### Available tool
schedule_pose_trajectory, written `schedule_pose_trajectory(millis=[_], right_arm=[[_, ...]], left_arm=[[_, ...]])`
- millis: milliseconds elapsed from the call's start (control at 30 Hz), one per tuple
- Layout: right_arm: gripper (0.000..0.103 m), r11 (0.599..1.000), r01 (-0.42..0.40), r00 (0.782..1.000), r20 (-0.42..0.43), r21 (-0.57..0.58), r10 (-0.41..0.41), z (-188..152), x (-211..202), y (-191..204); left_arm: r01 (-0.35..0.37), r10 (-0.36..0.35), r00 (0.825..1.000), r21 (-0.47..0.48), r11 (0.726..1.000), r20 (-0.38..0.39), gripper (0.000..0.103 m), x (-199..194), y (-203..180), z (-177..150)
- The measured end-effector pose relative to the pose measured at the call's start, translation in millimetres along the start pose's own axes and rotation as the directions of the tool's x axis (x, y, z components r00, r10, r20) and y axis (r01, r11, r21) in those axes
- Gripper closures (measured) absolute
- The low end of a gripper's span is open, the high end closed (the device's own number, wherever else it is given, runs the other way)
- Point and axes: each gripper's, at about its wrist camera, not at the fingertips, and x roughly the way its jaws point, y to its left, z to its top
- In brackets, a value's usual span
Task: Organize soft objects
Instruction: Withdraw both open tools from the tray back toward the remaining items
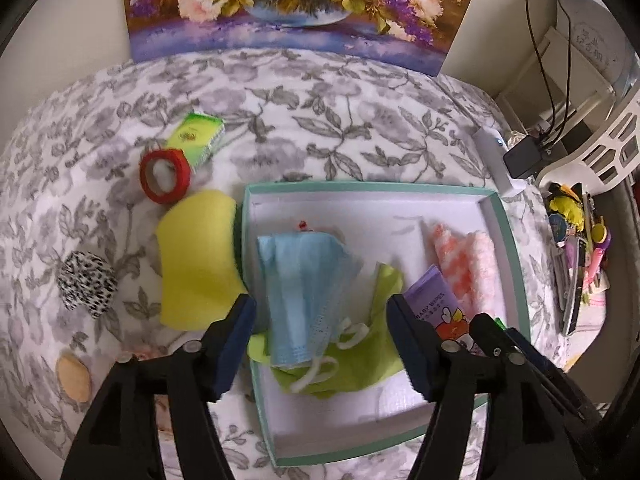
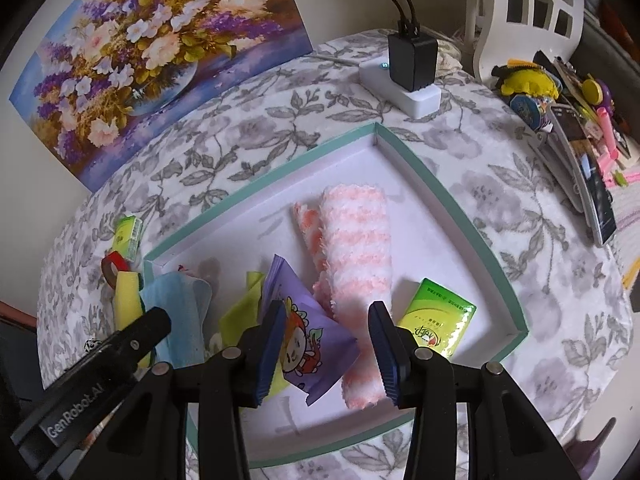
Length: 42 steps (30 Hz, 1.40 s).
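Left wrist view: left tongs [image 1: 322, 344] point steeply down, spread wide over blue mask [image 1: 300, 280].

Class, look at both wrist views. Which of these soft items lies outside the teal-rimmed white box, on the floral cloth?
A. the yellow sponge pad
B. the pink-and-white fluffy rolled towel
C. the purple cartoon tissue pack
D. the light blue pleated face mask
A: the yellow sponge pad rests on the floral cloth just left of the teal-rimmed white box, while the other three items lie inside it.

Fluffy cloth towel [image 2: 356, 248] – glossy plastic tissue pack [image 2: 438, 320].
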Motion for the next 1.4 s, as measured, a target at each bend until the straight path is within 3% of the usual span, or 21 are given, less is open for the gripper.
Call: schedule_pose_trajectory(millis=[67, 267, 467, 800, 1400], right_arm=[[0.030, 1.000, 0.014, 1.000, 0.008, -0.013, -0.014, 0, -3, 1], [0.001, 0.998, 0.062, 0.998, 0.005, -0.017, -0.062, 2, 1, -3], [0.000, 0.995, 0.096, 0.995, -0.006, -0.019, -0.096, 1, 4, -4], [0.000, 0.994, 0.106, 0.994, -0.013, -0.027, -0.106, -1, 2, 2], [0.000, 0.989, 0.072, 0.997, -0.004, -0.132, -0.073, -28, -18, 68]], left_arm=[[-0.031, 0.031, 0.999, -0.002, 1.000, 0.021, 0.019, -4, 3, 1], [-0.121, 0.125, 0.989, -0.051, 0.991, 0.080, 0.013, -12, 19, 4], [-0.175, 0.185, 0.979, -0.109, 0.978, 0.087, 0.009, -12, 38, 7], [-0.174, 0.189, 0.979, -0.173, 0.969, 0.079, 0.009, -17, 62, 9], [-0.193, 0.235, 0.966, -0.304, 0.933, 0.107, 0.009, -63, 151, 1]])
